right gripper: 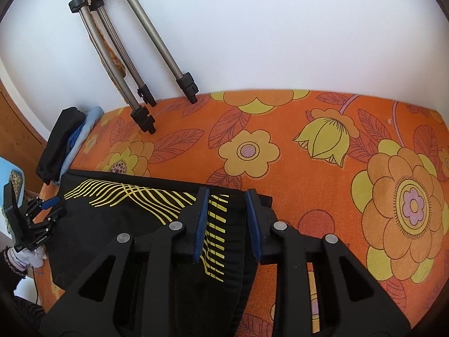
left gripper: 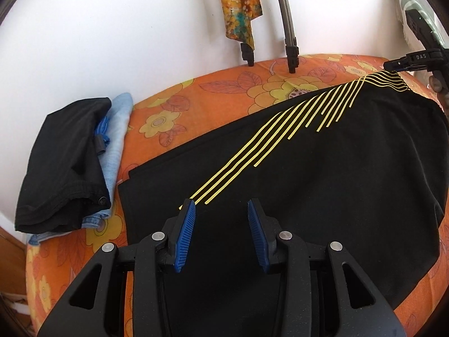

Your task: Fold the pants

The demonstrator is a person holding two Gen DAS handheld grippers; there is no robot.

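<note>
Orange floral bedcover (right gripper: 308, 140) against white wall (right gripper: 280, 28); black pants (left gripper: 308, 168) partly hidden; left gripper (left gripper: 221, 210), right gripper (right gripper: 227, 196) both spread.

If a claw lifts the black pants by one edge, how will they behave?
The black pants lie flat and follow the orange bedspread, so they would probably droop limply. The fabric looks thin, probably light. The layers seem folded already, so they may slide apart.

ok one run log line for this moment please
task: fold pants | black pants flat on bed | left gripper open over pants | right gripper open at pants edge
</note>
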